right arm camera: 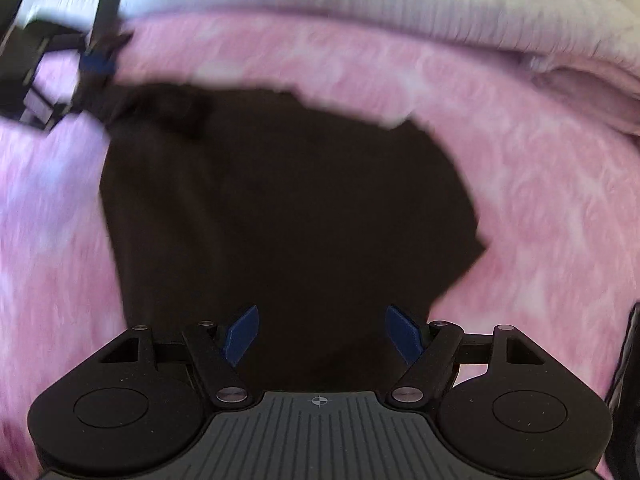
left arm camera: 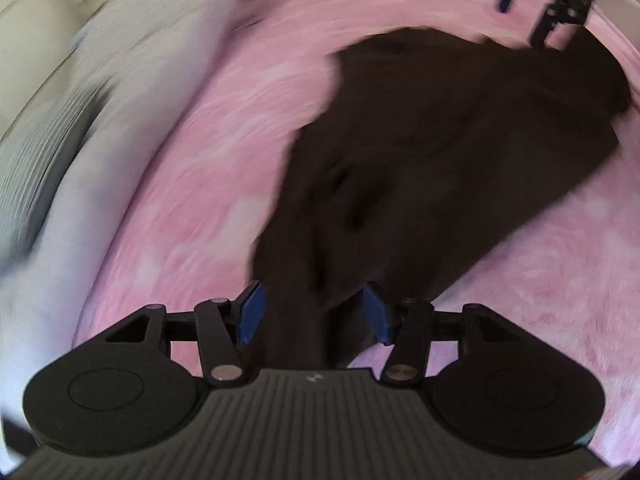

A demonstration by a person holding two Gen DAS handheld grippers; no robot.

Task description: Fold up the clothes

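One dark limp garment point(right arm camera: 280, 208) (creased) on fluffy pink blanket point(right arm camera: 540, 208).

Two matching black handheld grippers with blue finger pads

The left gripper point(left arm camera: 314, 312) and right gripper point(right arm camera: 322, 338) each have a grey ribbed centre plate bearing a small white mark, flanked by two round black housings with a raised disc outline. Black link arms pivot on silver screw heads, and triangular cut-outs sit in the outer brackets. The fingertips point(left arm camera: 252, 314) point(right arm camera: 240, 338) carry flat blue pads. Thin black rails run between the brackets.
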